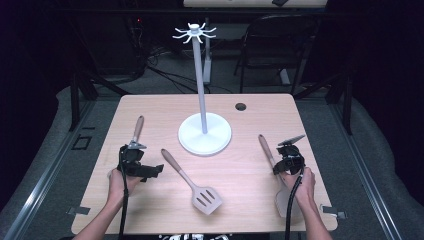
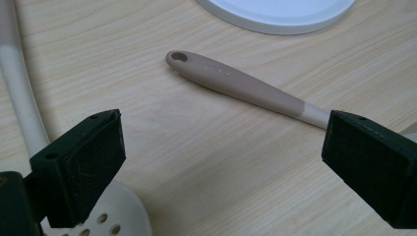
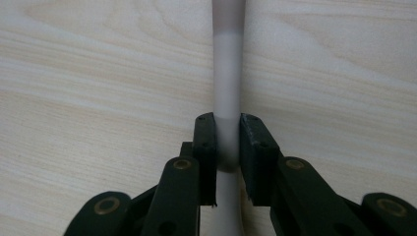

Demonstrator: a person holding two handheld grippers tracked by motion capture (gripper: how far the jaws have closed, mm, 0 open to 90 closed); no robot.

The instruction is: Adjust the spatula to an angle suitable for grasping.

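Note:
Three kitchen utensils lie on the wooden table around a white hook stand. My right gripper is shut on the pale shaft of the right utensil, whose brown handle points away from me; its head lies under the hand. My left gripper stands wide open just above the table with nothing between the pads. Beyond it lies the slotted spatula, handle towards the stand. The left utensil runs under that gripper, its perforated head beside the left jaw.
The stand's round base sits mid-table, its pole rising to a ring of hooks. A cable hole is at the back right of the tabletop. A chair stands behind the table.

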